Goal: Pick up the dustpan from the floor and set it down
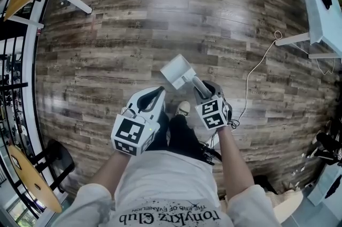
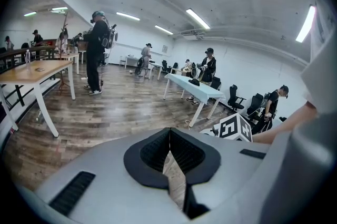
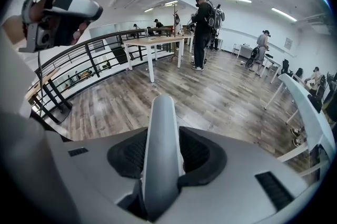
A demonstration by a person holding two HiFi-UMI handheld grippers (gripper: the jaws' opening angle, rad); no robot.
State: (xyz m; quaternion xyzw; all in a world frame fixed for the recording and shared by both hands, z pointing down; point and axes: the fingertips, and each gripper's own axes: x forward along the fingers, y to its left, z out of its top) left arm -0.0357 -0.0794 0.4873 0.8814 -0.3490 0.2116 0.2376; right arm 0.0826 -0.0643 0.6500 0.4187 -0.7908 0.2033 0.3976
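Fingers (image 3: pixel 199 157) of my right gripper (image 1: pixel 202 87) sit either side of the dustpan (image 1: pixel 179 72) handle (image 3: pixel 160 154). The grey tube fills the gap and both pads look to be on it, though how hard they press I can't tell. I grip the handle, not the pan, so the white pan hangs out in front and angled down, clear of my shoe (image 1: pixel 183 109), and I can steer its tilt from the wrist. The pan sits just ahead of the right gripper, over the wood floor (image 1: pixel 160 7). From the head view I can't tell whether its base touches the boards or hangs above them. My left gripper (image 1: pixel 159 92) is beside the right one but apart from the dustpan. Its fingers (image 2: pixel 152 152) are closed tip to tip on nothing, with only a sliver of floor showing through lower down. My guess is it's parked there because this is a one-hand job and closed fingers won't snag the handle. Next call: get the pan base flat on the floor before letting go, or it tips off the handle end.
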